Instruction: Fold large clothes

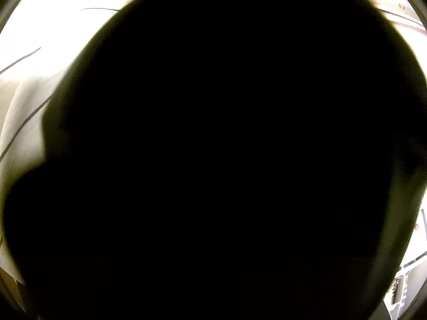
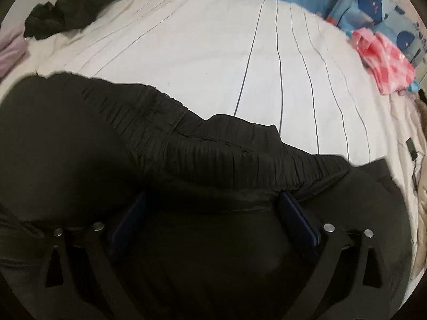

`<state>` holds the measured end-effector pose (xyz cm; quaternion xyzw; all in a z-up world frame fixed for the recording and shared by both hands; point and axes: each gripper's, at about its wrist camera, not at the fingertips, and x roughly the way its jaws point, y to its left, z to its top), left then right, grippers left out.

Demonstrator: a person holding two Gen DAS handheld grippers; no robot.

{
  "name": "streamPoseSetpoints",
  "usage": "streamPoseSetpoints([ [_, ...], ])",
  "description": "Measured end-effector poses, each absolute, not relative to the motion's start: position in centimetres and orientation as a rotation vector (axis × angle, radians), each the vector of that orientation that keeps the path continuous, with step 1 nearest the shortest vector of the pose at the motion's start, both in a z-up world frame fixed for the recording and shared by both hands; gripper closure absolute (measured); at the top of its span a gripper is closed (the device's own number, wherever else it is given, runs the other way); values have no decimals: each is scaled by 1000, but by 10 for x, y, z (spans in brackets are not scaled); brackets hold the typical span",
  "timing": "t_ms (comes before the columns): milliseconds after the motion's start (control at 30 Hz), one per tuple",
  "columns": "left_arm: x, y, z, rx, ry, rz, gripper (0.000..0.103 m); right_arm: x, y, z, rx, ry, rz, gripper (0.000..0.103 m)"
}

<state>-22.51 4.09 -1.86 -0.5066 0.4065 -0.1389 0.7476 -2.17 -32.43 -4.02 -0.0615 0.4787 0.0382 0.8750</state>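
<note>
Right wrist: right gripper (image 2: 210, 213) jaws wide, empty, over black trousers (image 2: 80, 146) waistband on bed (image 2: 186, 61). Risk: pinching one layer. Left view blacked out; left jaws' state unknown.

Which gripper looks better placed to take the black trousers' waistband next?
Right, probably. The right gripper stands open just below the waistband of the trousers on the bed. The left view is almost wholly blocked by something dark.
</note>
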Motion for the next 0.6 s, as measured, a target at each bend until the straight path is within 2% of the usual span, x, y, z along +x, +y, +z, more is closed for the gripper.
streamPoseSetpoints([
  [167, -226, 38, -8, -1096, 869, -317, 59, -99, -340, 19, -113, 807, 128, 10],
  [333, -230, 15, 22, -971, 813, -306, 59, -120, -319, -36, -272, 866, 136, 7],
  [433, -238, 3, 35, -895, 797, -283, 59, -115, -321, -25, -235, 937, 133, 9],
  [600, -246, -5, 43, -913, 782, -287, 59, -167, -323, 17, -260, 791, 136, 9],
])
